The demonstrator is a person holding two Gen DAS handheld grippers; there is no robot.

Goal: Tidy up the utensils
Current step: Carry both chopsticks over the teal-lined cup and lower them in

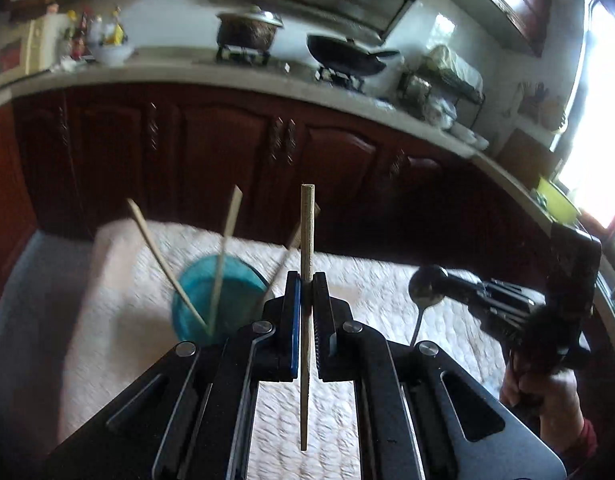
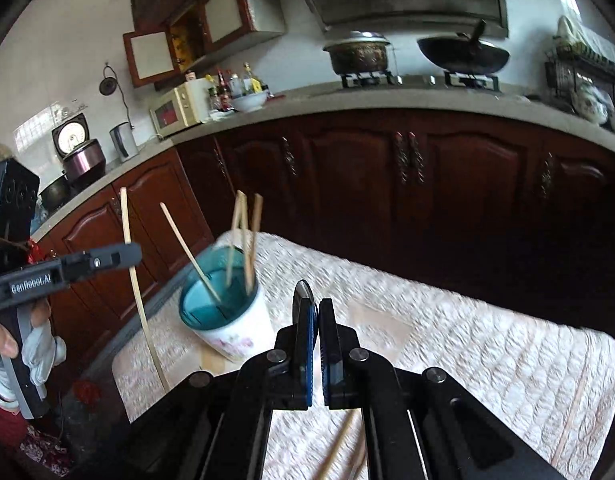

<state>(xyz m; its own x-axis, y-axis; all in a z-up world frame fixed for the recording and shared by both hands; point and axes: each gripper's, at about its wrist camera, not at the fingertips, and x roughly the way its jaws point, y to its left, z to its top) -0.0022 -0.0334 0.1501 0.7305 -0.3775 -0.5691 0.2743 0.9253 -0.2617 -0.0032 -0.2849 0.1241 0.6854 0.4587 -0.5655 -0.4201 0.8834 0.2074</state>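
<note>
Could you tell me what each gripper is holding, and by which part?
The left gripper clamps a chopstick near mid-length; the right gripper grips a metal spoon at its bowl.

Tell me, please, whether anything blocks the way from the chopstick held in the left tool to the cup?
No solid obstacle shows. The left tool grips the chopstick above the cloth, right of the cup. Only the chopsticks already standing in the cup crowd its opening.

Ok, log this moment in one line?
left tongs: shut on chopstick | right tongs: shut on spoon | cup: holds chopsticks
</note>
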